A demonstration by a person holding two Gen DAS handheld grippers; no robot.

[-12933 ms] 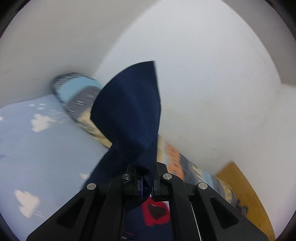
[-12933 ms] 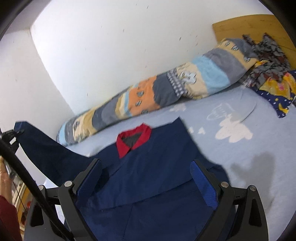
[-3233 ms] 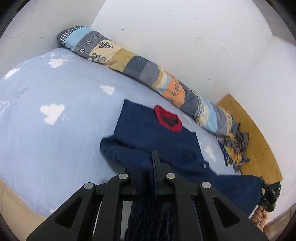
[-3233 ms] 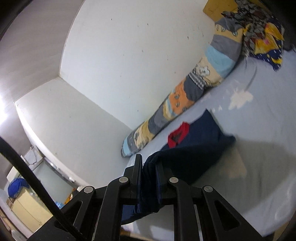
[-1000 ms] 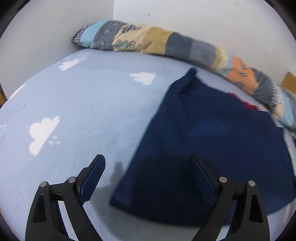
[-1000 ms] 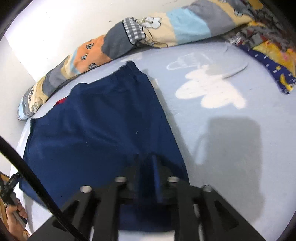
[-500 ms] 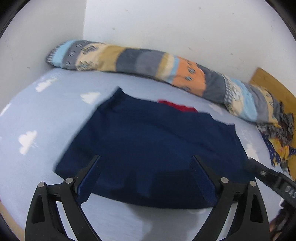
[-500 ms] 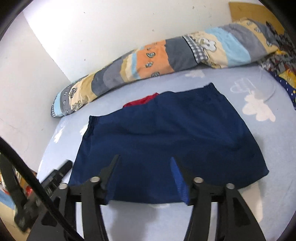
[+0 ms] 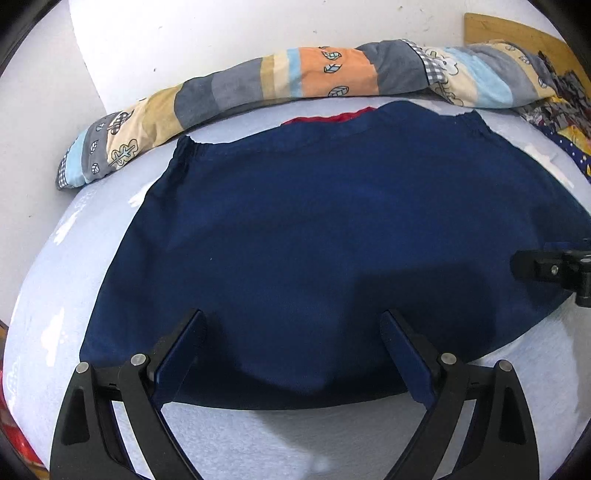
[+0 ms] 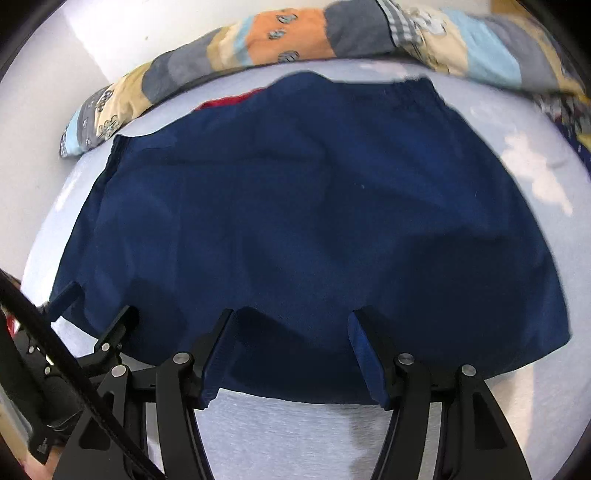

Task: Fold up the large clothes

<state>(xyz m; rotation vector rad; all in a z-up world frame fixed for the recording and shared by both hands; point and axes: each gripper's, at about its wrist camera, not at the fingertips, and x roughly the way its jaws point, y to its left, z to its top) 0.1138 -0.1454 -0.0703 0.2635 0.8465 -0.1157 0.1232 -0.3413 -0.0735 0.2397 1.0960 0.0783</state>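
Observation:
A navy garment [image 9: 314, 221] lies folded flat on the pale blue bed sheet [image 9: 258, 443], its red collar [image 9: 332, 117] peeking out at the far edge. My left gripper [image 9: 293, 347] hovers open over the garment's near edge with nothing between its fingers. In the right wrist view the same garment [image 10: 295, 203] fills the middle, and my right gripper [image 10: 291, 325] stands open above that near edge, not pressing the cloth. Each gripper also shows in the other's view: the right gripper [image 9: 554, 266] at the right edge, the left gripper [image 10: 96, 325] at the lower left.
A long patchwork bolster [image 9: 332, 74] lies along the white wall behind the garment. A heap of patterned cloth [image 9: 561, 110] sits at the far right by a wooden board [image 9: 517, 33]. Bare sheet [image 10: 295, 435] runs in front of the garment.
The right gripper, shut on the navy cloth a second ago, has opened and let it go. Both grippers have swung over the near edge, closer to each other; the garment lies still.

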